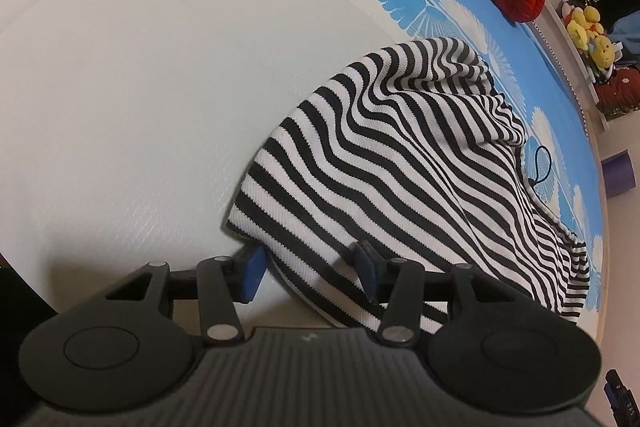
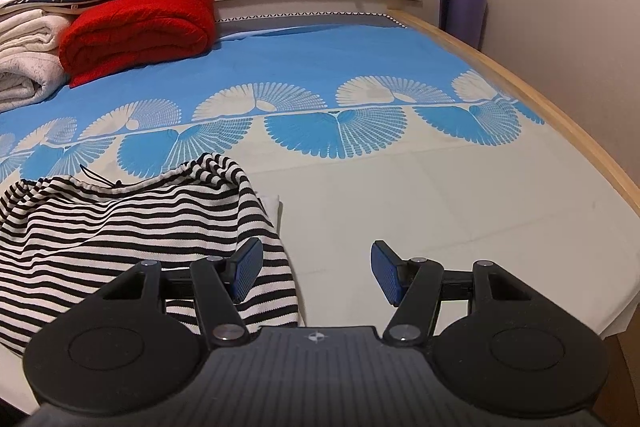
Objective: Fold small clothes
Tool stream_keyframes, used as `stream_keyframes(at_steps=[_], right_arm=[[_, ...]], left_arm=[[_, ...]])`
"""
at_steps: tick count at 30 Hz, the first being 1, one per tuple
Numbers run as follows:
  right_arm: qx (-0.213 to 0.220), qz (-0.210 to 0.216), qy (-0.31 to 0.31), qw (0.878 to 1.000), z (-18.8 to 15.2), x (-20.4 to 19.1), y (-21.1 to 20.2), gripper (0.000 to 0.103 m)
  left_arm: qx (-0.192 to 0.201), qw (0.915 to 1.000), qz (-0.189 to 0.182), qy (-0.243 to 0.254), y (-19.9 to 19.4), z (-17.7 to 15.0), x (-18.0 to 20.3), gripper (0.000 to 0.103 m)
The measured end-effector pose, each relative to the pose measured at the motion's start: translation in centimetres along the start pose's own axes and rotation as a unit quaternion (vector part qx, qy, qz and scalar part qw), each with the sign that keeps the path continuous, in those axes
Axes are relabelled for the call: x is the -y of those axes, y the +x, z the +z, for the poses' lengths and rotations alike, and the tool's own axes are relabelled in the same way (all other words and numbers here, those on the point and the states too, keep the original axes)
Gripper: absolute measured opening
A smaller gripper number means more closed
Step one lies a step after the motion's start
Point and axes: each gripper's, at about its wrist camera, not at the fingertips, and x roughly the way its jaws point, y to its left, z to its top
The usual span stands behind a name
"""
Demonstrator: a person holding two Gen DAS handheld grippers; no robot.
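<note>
A: While the left gripper [image 1: 310,273] gapes, what sits between its fingers?
B: The black-and-white striped knit garment [image 1: 404,163], crumpled on the bed [image 1: 120,87], ungripped.
A: The right gripper [image 2: 316,277]?
B: Fingers apart, empty.

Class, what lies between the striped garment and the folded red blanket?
Only bare blue fan-patterned bedsheet between the striped garment and red blanket, clearest in the right wrist view.

Left tongs [image 1: 310,273] stand open astride the striped garment's [image 1: 400,155] near corner on the bed [image 1: 120,87].
</note>
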Motion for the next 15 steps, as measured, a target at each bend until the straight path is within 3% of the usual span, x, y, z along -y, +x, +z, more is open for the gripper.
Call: stream_keyframes(at_steps=[10,12,13,15], right_arm=[[0.002,-0.002,-0.005,1.0,0.0,-0.19,-0.03,0.062],[0.003,-0.004,-0.002,1.0,0.02,-0.24,-0.08,0.062],[0.004,-0.005,0.0,1.0,0.04,-0.22,-0.1,0.062],[0.005,-0.007,0.006,1.0,0.1,-0.16,-0.12,0.062]], left_arm=[[0.01,0.9999,-0.001,-0.003,0.16,0.15,0.0,0.052],[0.016,0.9999,0.005,0.003,0.19,0.15,0.11,0.04],[0.018,0.9998,0.005,0.006,0.21,0.17,0.1,0.025],[0.018,0.9998,-0.004,0.007,0.11,0.18,-0.04,0.015]])
